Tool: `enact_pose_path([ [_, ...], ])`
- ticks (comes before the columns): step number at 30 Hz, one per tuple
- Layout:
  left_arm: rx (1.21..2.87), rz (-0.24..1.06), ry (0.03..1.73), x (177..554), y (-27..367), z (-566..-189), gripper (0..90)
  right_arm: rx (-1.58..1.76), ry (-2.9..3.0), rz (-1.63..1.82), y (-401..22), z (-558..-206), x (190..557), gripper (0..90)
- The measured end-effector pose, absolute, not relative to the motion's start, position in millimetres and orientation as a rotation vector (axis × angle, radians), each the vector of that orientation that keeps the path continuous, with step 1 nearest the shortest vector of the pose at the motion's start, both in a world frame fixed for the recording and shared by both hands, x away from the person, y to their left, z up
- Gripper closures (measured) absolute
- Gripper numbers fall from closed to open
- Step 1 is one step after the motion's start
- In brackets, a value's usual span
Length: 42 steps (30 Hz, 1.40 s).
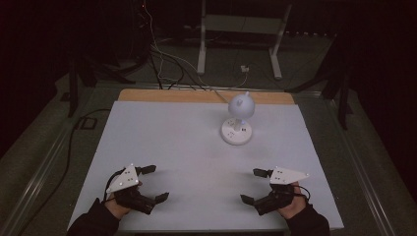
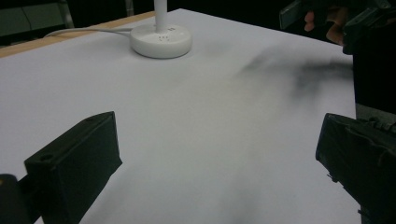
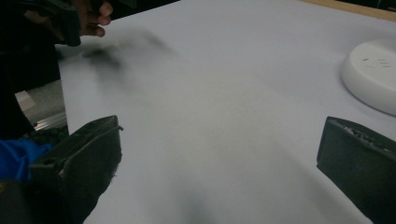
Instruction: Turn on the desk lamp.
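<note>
A big white table (image 1: 187,147) has a wooden edge at the back. A small white lamp (image 1: 238,119) stands on its round base toward the far side, a bit right of the middle. The left gripper (image 1: 156,183) rests near the front left corner, jaws wide apart. The right gripper (image 1: 252,186) rests near the front right, jaws wide apart too, holding nothing.

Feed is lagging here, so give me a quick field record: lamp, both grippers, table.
lamp: white desk lamp, round base, dome head, upright at the far right-centre of the table
cord: runs from the lamp off the far edge
left gripper: open, holds nothing, near edge
right gripper: open, holds nothing, near edge
table: white sheet, wooden strip at the far edge
</note>
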State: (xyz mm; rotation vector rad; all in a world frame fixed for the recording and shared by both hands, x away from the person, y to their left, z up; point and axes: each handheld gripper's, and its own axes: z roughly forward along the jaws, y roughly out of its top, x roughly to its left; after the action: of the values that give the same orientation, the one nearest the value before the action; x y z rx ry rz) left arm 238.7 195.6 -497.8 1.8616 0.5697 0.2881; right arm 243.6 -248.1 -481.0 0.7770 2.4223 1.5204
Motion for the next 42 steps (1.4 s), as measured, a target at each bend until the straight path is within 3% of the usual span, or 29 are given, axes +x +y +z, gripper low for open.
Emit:
enact_pose_path([
  [42, 1.850, 0.283, 0.576, 239, 197, -497, 0.3, 0.826, 2.353, 1.460, -244, -460, 282, 1.5],
])
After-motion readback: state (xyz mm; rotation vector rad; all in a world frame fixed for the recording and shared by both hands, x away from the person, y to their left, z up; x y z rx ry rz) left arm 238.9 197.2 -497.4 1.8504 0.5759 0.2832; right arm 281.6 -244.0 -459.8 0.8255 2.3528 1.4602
